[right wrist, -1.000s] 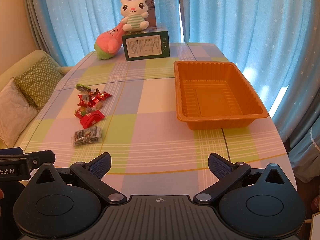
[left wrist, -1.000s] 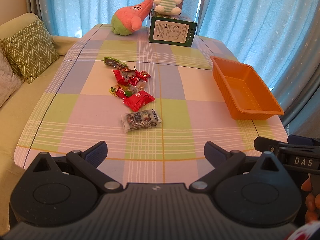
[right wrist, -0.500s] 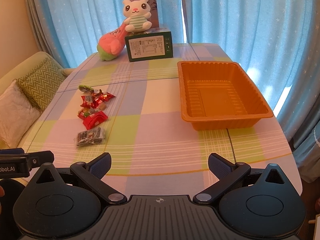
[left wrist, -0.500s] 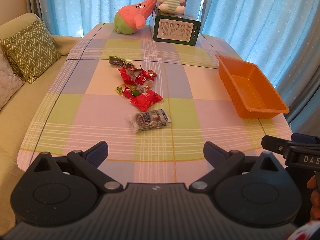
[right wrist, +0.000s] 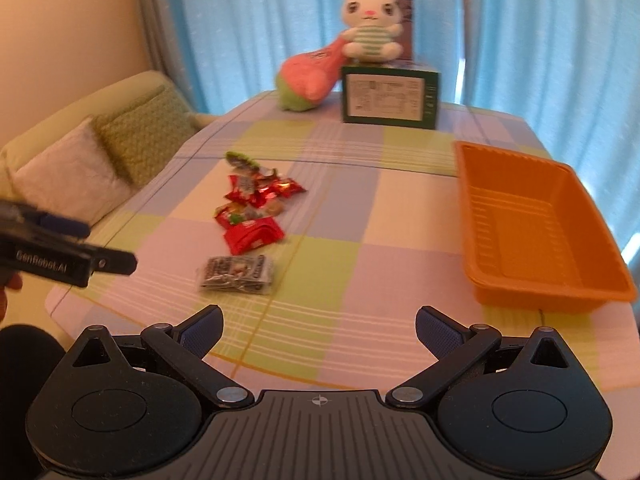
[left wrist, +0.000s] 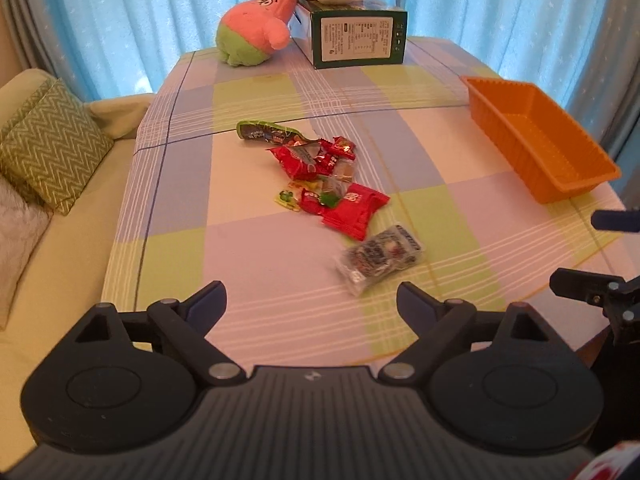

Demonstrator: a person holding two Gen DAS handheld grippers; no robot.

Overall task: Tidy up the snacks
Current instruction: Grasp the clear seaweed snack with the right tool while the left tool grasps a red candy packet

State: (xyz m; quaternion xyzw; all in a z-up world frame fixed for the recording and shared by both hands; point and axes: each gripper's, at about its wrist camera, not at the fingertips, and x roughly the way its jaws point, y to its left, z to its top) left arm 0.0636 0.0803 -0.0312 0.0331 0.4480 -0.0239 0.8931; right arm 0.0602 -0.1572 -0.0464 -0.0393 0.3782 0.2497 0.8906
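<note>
A pile of wrapped snacks [left wrist: 320,172] lies mid-table: a green packet [left wrist: 264,132] farthest, red wrappers, a big red packet [left wrist: 354,210], and a clear dark-printed packet [left wrist: 380,258] nearest. The pile also shows in the right wrist view [right wrist: 256,208]. An empty orange tray [right wrist: 536,224] stands at the right; it also shows in the left wrist view [left wrist: 536,140]. My left gripper [left wrist: 312,300] is open and empty, just short of the clear packet. My right gripper [right wrist: 318,326] is open and empty above the table's front edge, between the pile and the tray.
A green box [left wrist: 356,36] with a white rabbit plush [right wrist: 370,24] on top and a pink-green plush [left wrist: 256,32] stand at the far end of the checked tablecloth [left wrist: 256,256]. A sofa with cushions [left wrist: 48,160] runs along the left. Blue curtains hang behind.
Both grippers have moved forward and turned left toward the snack pile, which now looks nearer. The left gripper has come close to the clear packet. Jaws stayed open.
</note>
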